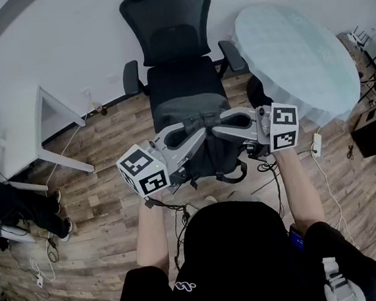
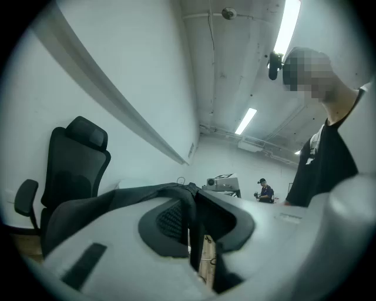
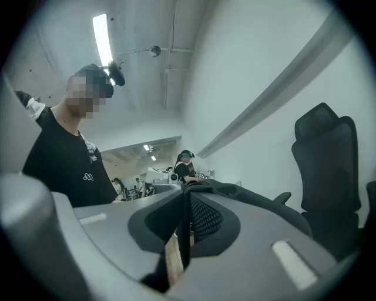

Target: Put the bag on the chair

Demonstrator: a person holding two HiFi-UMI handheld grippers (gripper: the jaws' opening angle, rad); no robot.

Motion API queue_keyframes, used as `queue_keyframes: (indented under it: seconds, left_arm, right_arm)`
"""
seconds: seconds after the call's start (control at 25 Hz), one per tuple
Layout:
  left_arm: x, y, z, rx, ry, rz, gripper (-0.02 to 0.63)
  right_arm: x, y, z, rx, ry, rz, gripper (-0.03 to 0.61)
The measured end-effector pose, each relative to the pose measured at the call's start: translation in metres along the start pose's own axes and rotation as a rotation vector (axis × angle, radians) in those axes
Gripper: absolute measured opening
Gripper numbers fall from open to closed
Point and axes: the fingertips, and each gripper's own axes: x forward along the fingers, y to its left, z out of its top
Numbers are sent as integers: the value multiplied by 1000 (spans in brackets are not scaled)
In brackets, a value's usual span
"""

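A dark grey bag hangs in front of the black office chair, its top edge over the front of the seat. Both grippers meet at the bag's top. My left gripper comes in from the lower left and is shut on a fold of the bag's fabric. My right gripper comes in from the right and pinches the same top edge. In the left gripper view the chair stands at the left behind my left gripper. Beyond my right gripper, the chair is at the right.
A round table with a pale cover stands right of the chair. A white table is at the left, with a seated person's legs beside it. A power strip, cables and a black box lie on the wooden floor.
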Motion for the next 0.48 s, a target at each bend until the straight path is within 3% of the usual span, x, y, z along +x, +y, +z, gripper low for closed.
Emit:
queue_keyframes:
  seconds: [0.48]
  left_arm:
    - [2,4,-6,-2,-19,-4,51]
  right_arm:
    - [-2,-4,-5,18,5,-16,42]
